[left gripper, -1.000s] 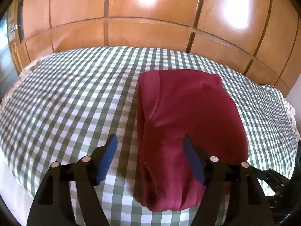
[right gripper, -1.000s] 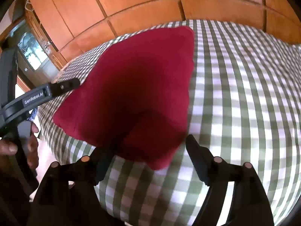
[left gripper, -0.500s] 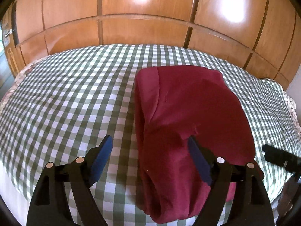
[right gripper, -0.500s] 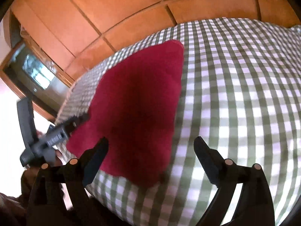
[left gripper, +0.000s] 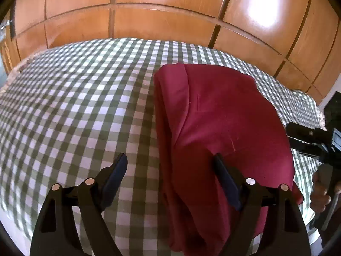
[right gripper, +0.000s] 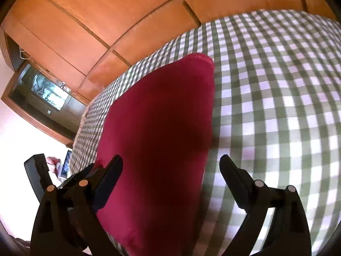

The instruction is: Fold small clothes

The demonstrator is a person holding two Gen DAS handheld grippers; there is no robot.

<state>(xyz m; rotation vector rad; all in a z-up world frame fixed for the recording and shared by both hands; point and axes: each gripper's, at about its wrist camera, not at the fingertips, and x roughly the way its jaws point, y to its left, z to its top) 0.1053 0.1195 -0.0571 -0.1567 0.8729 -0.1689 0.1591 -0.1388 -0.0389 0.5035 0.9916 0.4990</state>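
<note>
Both hand-held grippers have drawn back from the folded dark-red cloth garment (left gripper: 215, 128), which lies near the green-checked bed's (left gripper: 74, 106) front edge; left hand-held gripper (left gripper: 170, 170) and right hand-held gripper (right gripper: 170, 175) gape wide, holding nothing.

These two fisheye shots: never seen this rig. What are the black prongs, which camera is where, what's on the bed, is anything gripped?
No robot arm here. A person holds a two-finger gripper in each hand, and each gripper carries a fisheye camera looking forward along its fingers. The black prongs at the bottom of each picture are those fingers.

In the left wrist view, the left gripper stands open, nothing between its fingers. At the right edge you see the other gripper's body and the person's hand holding it.

In the right wrist view, the right gripper is also open and empty.

On the surface lies a green and white checked cover, and on it one dark red garment, already folded over itself, seen again from the other side. Wooden panelling stands behind. Nothing is gripped.
</note>
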